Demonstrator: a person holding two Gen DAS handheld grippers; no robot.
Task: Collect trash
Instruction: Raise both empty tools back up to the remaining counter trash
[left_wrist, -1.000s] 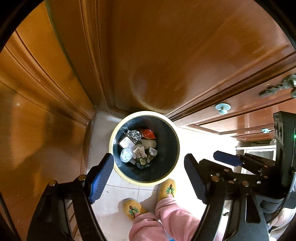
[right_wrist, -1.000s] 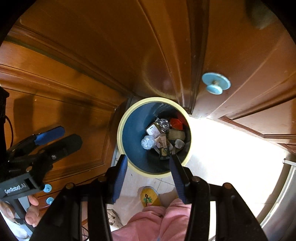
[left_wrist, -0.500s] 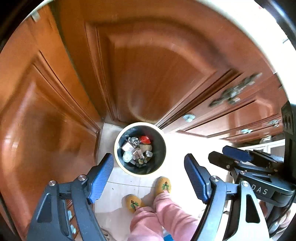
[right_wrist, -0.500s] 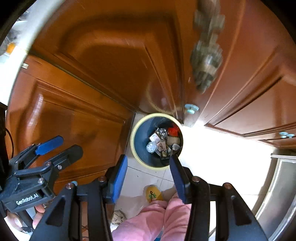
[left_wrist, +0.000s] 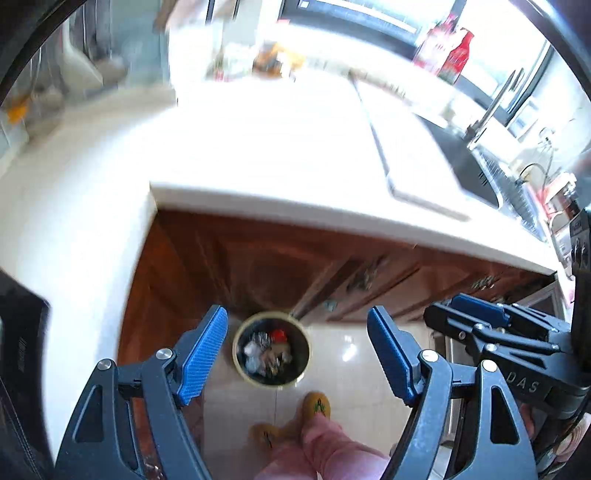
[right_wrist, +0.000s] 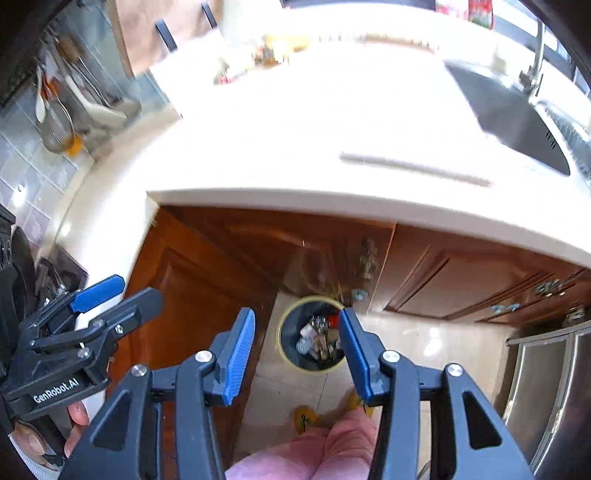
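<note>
A round bin (left_wrist: 272, 352) with a pale yellow rim stands on the tiled floor far below, in the corner of the brown cabinets. Crumpled trash (left_wrist: 269, 350) lies in it: foil, paper, something red. My left gripper (left_wrist: 297, 354) hangs high above it, open and empty, blue pads wide apart. In the right wrist view the same bin (right_wrist: 312, 338) shows between the blue pads of my right gripper (right_wrist: 297, 349), open about half way with nothing in it. Each gripper appears in the other's view, the right gripper (left_wrist: 480, 325) on the right, the left gripper (right_wrist: 107, 295) on the left.
A white counter (left_wrist: 280, 155) spans the upper half, with a cutting board (left_wrist: 406, 147), a steel sink (right_wrist: 517, 122) and a tap at right, blurred items at the back. Brown cabinet doors (right_wrist: 207, 295) stand below. A person's pink trouser legs (left_wrist: 325, 450) and yellow slippers stand by the bin.
Both grippers have risen steeply from just above the bin to above counter height; the bin has shrunk and the white counter has come into view. The jaws kept their width.
</note>
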